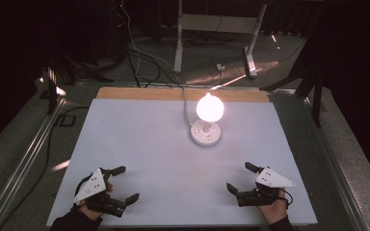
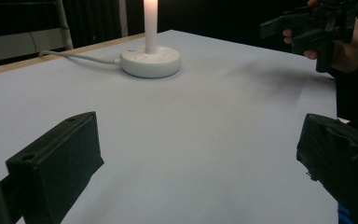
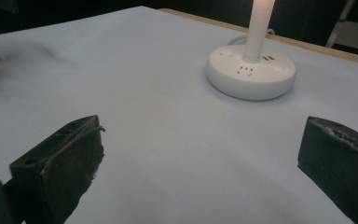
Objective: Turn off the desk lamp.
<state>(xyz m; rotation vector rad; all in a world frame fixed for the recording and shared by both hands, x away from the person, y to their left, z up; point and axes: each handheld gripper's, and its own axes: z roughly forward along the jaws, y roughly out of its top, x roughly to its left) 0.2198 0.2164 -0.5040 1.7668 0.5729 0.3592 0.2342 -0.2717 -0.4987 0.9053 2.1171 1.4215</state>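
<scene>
A lit lamp (image 1: pixel 206 120) stands on the white surface (image 1: pixel 149 144). The left gripper (image 1: pixel 125 184) and right gripper (image 1: pixel 238 177) rest near it, jaws released and empty.

Table cover (image 1: pixel 139 159) looks matt, smooth, pale sheet w/ a wood edge strip (image 1: pixel 144 93) at the far side. Lamp base (image 3: pixel 250 72) is smooth white plastic, slight sheen; gripper jaws are matt black, rough-edged.

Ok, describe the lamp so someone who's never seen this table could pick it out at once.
Start at the white table top, then look toward its far edge, right of centre. There stands the lamp: a round white base with socket holes, a thin stem and a glowing bulb, with a white cord running off the back. It is the one lit thing.
</scene>
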